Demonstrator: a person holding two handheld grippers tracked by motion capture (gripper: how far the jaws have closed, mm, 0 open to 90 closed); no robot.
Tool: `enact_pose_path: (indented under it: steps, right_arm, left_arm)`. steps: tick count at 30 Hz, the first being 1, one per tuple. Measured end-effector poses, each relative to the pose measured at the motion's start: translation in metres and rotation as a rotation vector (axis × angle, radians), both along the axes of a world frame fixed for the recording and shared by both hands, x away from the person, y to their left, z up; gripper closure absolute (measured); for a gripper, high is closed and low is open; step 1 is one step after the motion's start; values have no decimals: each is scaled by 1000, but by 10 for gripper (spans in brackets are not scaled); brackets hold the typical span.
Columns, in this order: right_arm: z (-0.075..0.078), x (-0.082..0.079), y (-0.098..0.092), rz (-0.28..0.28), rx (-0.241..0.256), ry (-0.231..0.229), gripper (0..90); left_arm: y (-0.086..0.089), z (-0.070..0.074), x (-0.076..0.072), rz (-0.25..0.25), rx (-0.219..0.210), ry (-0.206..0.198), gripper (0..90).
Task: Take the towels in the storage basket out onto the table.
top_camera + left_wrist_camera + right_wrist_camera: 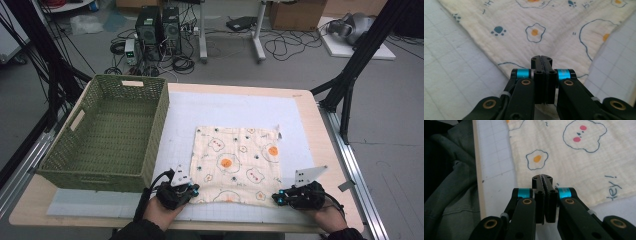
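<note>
So the printed cloth [236,162] is lying flat on the desk [320,150], just right of the green wicker basket [107,132], which has nothing in it as far as I can see. The left claw [541,60] sits at the near left corner of the cloth and the right claw [542,178] at the near right edge. Both have their jaws pressed together, and I honestly can't tell whether either has any fabric pinched between them. That's my worry: if a claw has only closed on air or a few threads, the corner could slip out on the lift and the cloth would sag or fold crooked. Pulling unevenly could also drag it against the basket wall.
</note>
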State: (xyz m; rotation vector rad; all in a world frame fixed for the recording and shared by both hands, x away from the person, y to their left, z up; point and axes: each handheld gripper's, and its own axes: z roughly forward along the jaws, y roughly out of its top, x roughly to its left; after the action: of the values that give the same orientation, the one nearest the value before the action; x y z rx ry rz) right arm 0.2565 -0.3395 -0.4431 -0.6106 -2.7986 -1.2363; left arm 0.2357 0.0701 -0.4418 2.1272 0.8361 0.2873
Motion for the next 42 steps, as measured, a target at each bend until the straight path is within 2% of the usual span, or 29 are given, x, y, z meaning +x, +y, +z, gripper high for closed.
enact_pose_path:
  steps: [2, 6, 10, 16, 18, 21, 26, 30, 35, 36, 37, 40, 42]
  right_arm:
    - [3, 0, -1, -11, 30, 6, 802]
    - [11, 6, -2, -69, 69, -22, 636]
    - [16, 18, -1, -123, 95, -53, 553]
    - [18, 36, 2, -174, 106, -56, 472]
    - [17, 42, 3, -180, 106, -62, 463]
    - [16, 47, 4, -193, 99, -64, 456]
    - [17, 53, 2, -214, 96, -69, 460]
    - [15, 57, 4, -204, 86, -76, 475]
    - [9, 58, 12, -182, 20, -56, 483]
    - [7, 58, 12, -172, 21, -60, 512]
    - [7, 57, 12, -160, 21, -43, 538]
    - [0, 53, 15, -129, -9, -28, 601]
    - [0, 49, 15, -126, -16, -46, 698]
  left_arm:
    - [1, 5, -1, -3, -20, -34, 878]
    - [1, 11, 5, 0, -61, -68, 768]
    - [1, 14, 15, 13, -83, -98, 679]
    - [-3, 21, 28, 22, -109, -126, 564]
    - [-3, 22, 31, 23, -112, -139, 560]
    - [-3, 21, 34, 22, -102, -136, 534]
    - [-3, 17, 39, 13, -95, -117, 533]
    - [-4, 15, 41, 13, -93, -112, 531]
    - [-6, 11, 43, 12, -74, -97, 532]
    - [-6, 10, 43, 10, -66, -90, 534]
    - [-7, 9, 44, 8, -62, -83, 537]
    - [-8, 7, 44, -1, -46, -77, 555]
    - [-9, 6, 44, -11, -39, -72, 597]
